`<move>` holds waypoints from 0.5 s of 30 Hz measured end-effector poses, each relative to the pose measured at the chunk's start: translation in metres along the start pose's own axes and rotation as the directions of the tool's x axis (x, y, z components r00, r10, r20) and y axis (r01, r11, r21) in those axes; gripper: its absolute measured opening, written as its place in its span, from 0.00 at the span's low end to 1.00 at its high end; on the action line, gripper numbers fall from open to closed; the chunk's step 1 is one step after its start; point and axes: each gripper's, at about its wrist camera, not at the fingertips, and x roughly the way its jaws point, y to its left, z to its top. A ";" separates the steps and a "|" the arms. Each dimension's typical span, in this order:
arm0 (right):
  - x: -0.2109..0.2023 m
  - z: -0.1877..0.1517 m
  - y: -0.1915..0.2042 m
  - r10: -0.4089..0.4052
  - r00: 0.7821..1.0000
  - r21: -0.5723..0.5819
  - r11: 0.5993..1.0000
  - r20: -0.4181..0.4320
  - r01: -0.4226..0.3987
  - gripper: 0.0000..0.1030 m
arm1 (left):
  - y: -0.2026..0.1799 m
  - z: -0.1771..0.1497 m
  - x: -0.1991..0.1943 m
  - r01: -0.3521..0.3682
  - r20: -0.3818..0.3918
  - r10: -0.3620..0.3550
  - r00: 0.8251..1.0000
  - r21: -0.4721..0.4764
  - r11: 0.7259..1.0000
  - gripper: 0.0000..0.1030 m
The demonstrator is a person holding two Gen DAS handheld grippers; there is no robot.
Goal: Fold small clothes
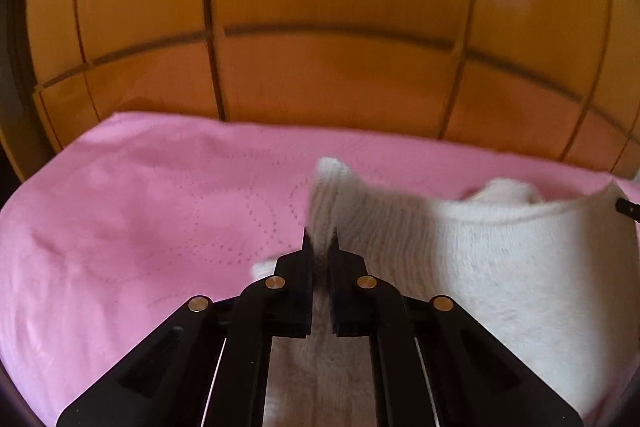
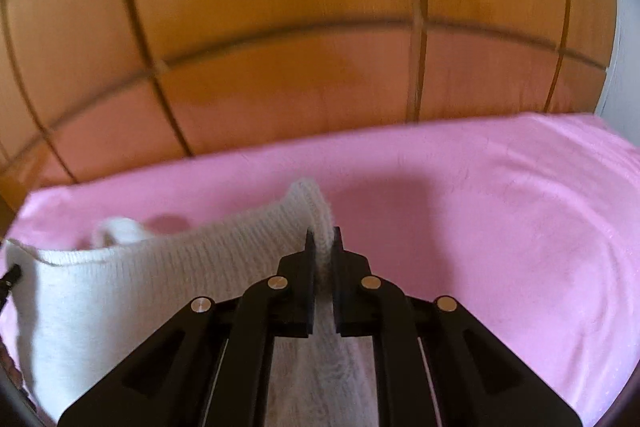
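A small white knitted garment is held stretched between both grippers above a pink bedspread. My left gripper is shut on the garment's left corner, which sticks up past the fingertips. My right gripper is shut on the garment's right corner, a rolled ribbed edge. The cloth hangs down in front of both wrists and its lower part is hidden behind the fingers. The other gripper's black tip shows at the far edge of each view, at the right in the left wrist view.
The pink bedspread covers the whole surface below. Behind it stands a wooden panelled wardrobe, also in the right wrist view. A pale wall strip shows at far right.
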 end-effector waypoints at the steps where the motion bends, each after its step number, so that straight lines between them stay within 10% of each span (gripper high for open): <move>1: 0.012 -0.003 0.001 -0.017 1.000 -0.008 1.000 -0.023 0.017 0.05 | -0.001 0.000 0.012 -0.021 -0.026 0.021 0.999 0.000 1.000 0.05; 4: 0.036 -0.014 -0.004 -0.017 0.995 0.001 1.000 -0.098 0.017 0.07 | -0.001 -0.007 0.031 -0.018 -0.101 0.019 0.995 0.010 1.000 0.06; 8: 0.006 -0.011 -0.012 -0.012 1.000 0.023 1.000 -0.014 0.012 0.36 | 0.005 -0.008 -0.004 -0.026 -0.008 0.026 1.000 0.005 1.000 0.26; 13: -0.032 -0.014 0.010 0.158 0.987 -0.019 0.987 0.010 -0.158 0.36 | -0.009 -0.015 -0.056 0.184 0.071 -0.186 0.980 0.032 0.982 0.28; 15: -0.038 -0.024 0.031 0.259 0.965 -0.053 0.964 -0.042 -0.261 0.36 | -0.030 -0.023 -0.056 0.257 0.033 -0.260 0.965 0.084 0.963 0.44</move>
